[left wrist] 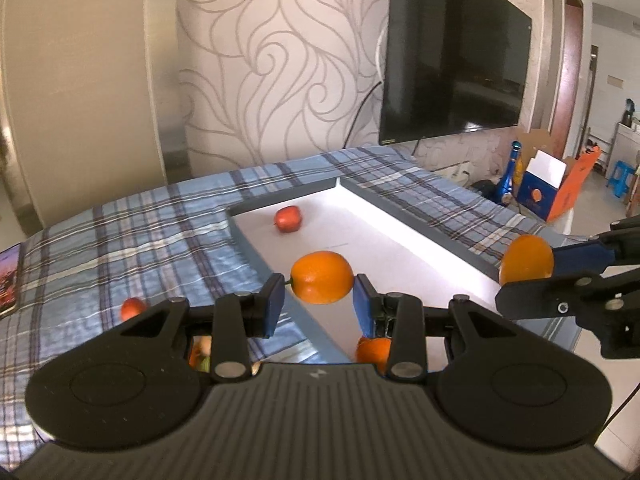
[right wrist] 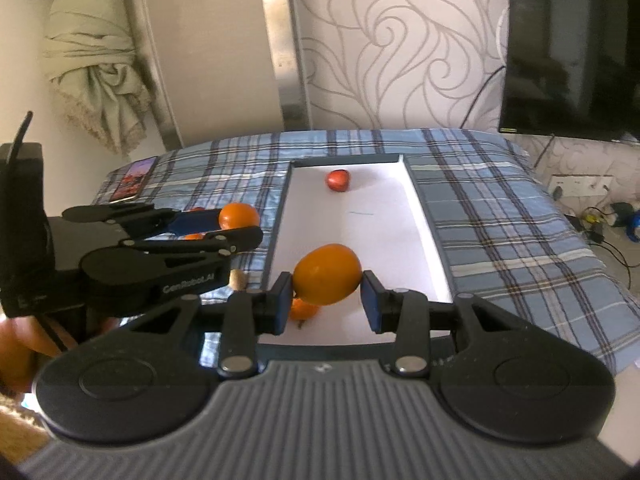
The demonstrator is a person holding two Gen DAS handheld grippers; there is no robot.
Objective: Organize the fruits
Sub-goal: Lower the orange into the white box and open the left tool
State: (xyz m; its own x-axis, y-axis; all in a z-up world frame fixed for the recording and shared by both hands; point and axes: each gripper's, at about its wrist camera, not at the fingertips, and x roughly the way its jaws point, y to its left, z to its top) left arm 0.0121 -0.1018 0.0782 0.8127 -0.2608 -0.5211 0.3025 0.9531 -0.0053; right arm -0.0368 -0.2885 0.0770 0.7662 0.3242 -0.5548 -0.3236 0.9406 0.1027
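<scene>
bed cover point(left wrist: 120, 232): blue plaid cloth filling the middle of both views; lower part hidden behind the gripper bodies.
tray point(left wrist: 420, 204): shallow, white floor, grey rim, centre of both views; near end cut off by the grippers; in the left wrist view its lower right corner hidden behind the right gripper.
tv point(left wrist: 452, 52): dark screen, upper right, cropped by the frame edge in the right wrist view.
left gripper point(left wrist: 319, 296): lower centre of the left wrist view, blue pads clamped on left orange; seen from the side at left of the right wrist view.
right gripper point(right wrist: 326, 298): lower centre of the right wrist view, pads pressed to either side of right orange; only its tip in view at the right edge of the left wrist view.
left orange point(left wrist: 322, 277): round, glossy, small dark stem towards the left pad, held above the tray's near left rim.
right orange point(right wrist: 327, 274): oval, smooth, deeper yellow-orange, held above the tray's near end.
apple point(left wrist: 288, 219): red, alone on the tray floor towards its far end, blurred.
loose orange point(left wrist: 374, 350): lying on the tray floor under the left gripper, mostly hidden by its linkage.
small red-orange fruit point(left wrist: 133, 307): on the cloth at left, half hidden behind the gripper; kind unclear.
phone point(right wrist: 134, 178): lit screen, on the cloth's left edge, cut off in the left wrist view.
</scene>
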